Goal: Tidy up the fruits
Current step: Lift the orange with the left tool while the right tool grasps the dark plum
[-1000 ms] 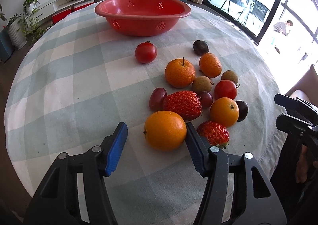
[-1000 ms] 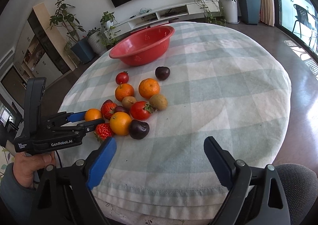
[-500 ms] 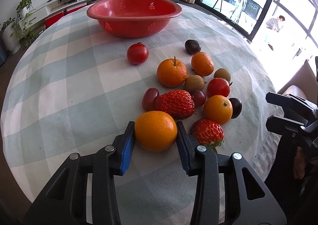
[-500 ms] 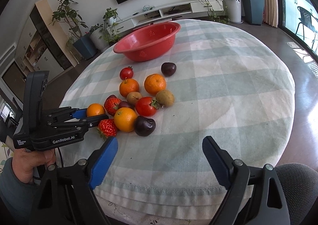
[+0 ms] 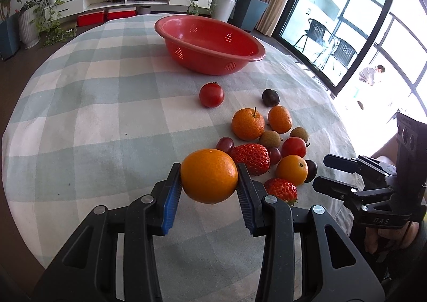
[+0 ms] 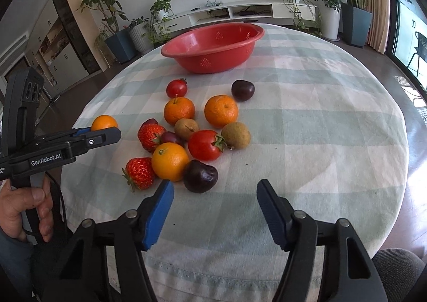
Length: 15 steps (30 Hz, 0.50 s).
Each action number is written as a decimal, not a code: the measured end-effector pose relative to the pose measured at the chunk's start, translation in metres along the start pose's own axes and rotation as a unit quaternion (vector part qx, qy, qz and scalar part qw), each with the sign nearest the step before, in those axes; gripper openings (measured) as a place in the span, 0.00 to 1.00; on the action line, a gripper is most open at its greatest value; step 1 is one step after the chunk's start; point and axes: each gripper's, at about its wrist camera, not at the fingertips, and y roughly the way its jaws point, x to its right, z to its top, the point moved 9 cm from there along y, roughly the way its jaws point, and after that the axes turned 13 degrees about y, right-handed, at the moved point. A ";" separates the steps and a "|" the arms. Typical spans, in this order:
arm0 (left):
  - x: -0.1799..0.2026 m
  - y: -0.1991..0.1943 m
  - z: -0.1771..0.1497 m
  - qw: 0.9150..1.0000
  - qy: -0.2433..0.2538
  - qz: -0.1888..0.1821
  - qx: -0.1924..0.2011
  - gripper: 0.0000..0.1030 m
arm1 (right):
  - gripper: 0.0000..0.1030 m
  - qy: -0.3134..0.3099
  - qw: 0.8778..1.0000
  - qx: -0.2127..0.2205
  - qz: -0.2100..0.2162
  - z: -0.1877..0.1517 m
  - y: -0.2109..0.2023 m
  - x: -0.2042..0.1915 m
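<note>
My left gripper [image 5: 209, 190] is shut on an orange [image 5: 209, 179], held a little above the checked cloth; the right wrist view shows the same orange [image 6: 104, 122] at the far left. Behind it lies a cluster of fruit: strawberries [image 5: 250, 155], tangerines [image 5: 247, 123], a tomato [image 5: 211, 95], a dark plum [image 6: 200, 175]. A red colander bowl [image 5: 210, 46] stands at the far side. My right gripper [image 6: 214, 194] hangs just in front of the dark plum, its jaws closing with nothing between them.
A round table [image 6: 333, 142] with a pale green checked cloth carries everything. A hand [image 6: 24, 208] holds the left gripper's handle at the table's near left edge. Potted plants [image 6: 112, 16] and a low white shelf [image 6: 253, 10] stand beyond the table.
My left gripper closed on the orange and lifted it off the cloth. My right gripper's jaws narrowed and it moved closer to the dark plum.
</note>
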 end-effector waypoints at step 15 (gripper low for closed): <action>0.003 0.000 0.000 1.000 -0.003 -0.009 0.011 0.36 | 0.43 -0.061 0.998 -0.021 0.016 0.003 0.020 -0.019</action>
